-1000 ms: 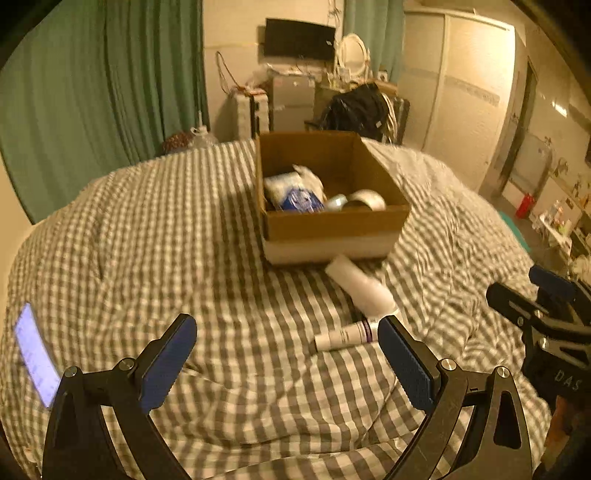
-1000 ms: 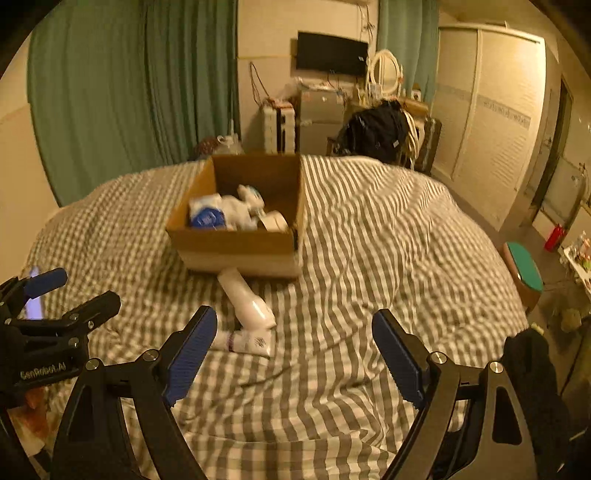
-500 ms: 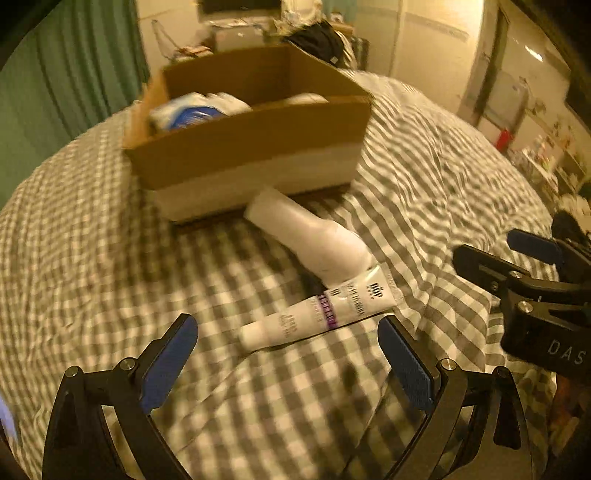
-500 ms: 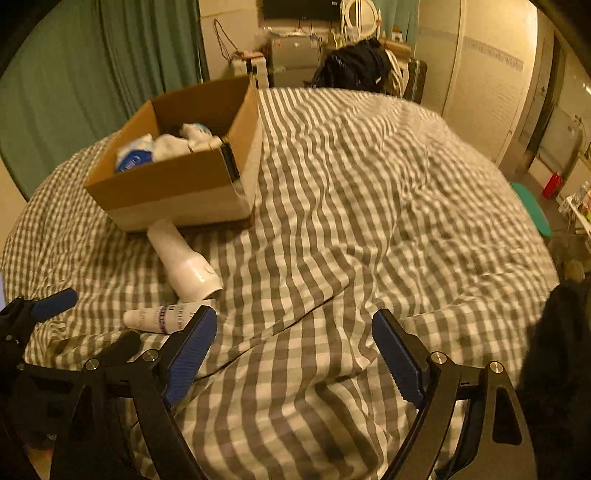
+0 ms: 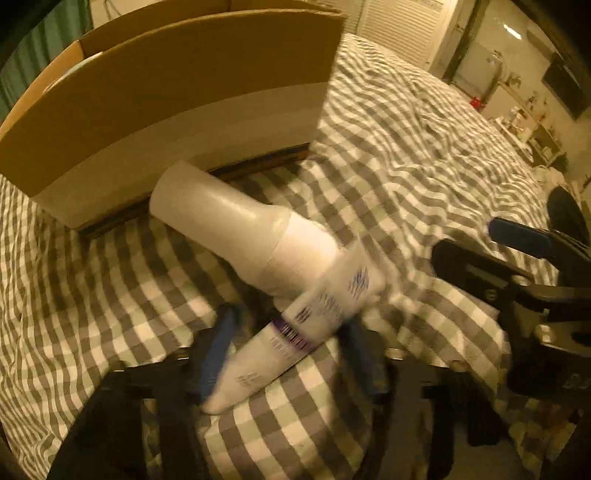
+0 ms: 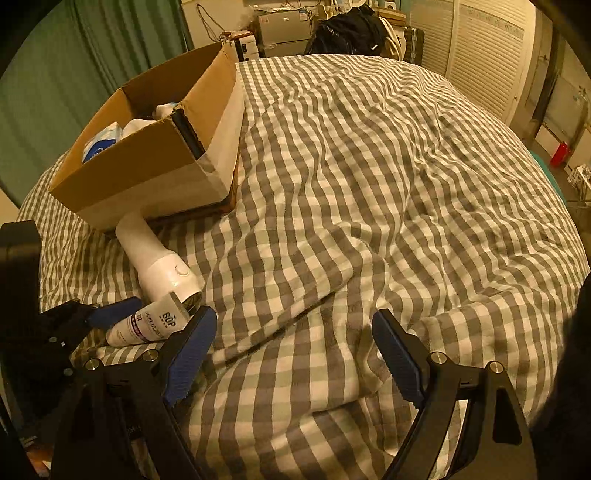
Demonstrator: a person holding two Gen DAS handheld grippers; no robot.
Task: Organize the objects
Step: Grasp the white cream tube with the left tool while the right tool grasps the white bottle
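A white tube (image 5: 291, 332) with a purple band lies on the checked bedspread, its flat end against a white bottle (image 5: 240, 229). My left gripper (image 5: 288, 350) is closed around the tube, its blue pads on either side; the frame is blurred. The tube (image 6: 147, 325) and bottle (image 6: 155, 262) also show in the right wrist view, with the left gripper (image 6: 110, 317) on the tube. The bottle rests against an open cardboard box (image 5: 177, 92) holding several items. My right gripper (image 6: 291, 358) is open and empty above the bedspread.
The checked bedspread (image 6: 369, 184) is rumpled with folds. Green curtains (image 6: 74, 74), a dark bag (image 6: 351, 33) and white wardrobe doors (image 6: 487, 66) lie beyond the bed. The right gripper also appears at the right of the left wrist view (image 5: 517, 266).
My left gripper moved forward and down to the tube and its jaws closed in around it. The right gripper lowered slightly and stayed open.
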